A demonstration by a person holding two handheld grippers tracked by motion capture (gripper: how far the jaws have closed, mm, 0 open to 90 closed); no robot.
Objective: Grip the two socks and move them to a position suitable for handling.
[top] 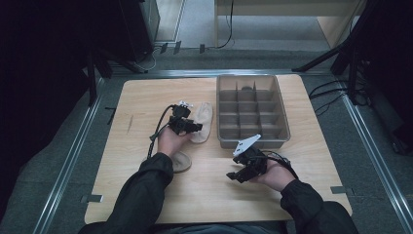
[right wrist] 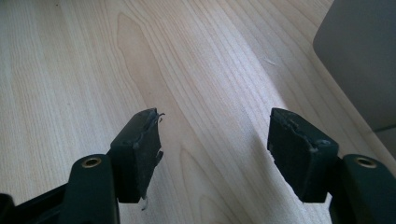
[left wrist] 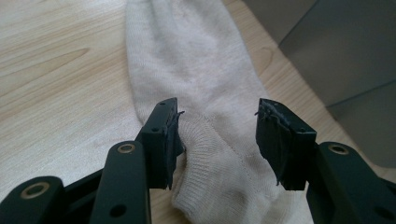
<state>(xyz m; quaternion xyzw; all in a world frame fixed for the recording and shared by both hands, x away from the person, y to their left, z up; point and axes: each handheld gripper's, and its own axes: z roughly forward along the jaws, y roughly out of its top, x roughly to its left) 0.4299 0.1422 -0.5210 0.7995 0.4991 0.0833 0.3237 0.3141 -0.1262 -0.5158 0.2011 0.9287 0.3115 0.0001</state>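
A beige sock [top: 203, 119] lies stretched out on the wooden table [top: 141, 102], just left of the grey divided tray [top: 253, 143]. My left gripper [top: 195, 127] is low over its near end. In the left gripper view the sock [left wrist: 196, 70] runs away from me and the left gripper [left wrist: 217, 112] is open, its jaws straddling the sock's ribbed end; the left-hand pad [left wrist: 166, 140] sits at the sock's edge. A second beige sock [top: 181, 161] lies partly under the left forearm. My right gripper [top: 234, 176] hovers open over bare wood [right wrist: 215, 121], holding nothing.
The tray has several compartments, with a dark item in a far one [top: 247, 88]. Its grey wall shows at the right of the left gripper view [left wrist: 336, 56] and of the right gripper view [right wrist: 359, 56]. Metal rails [top: 73, 151] border the table.
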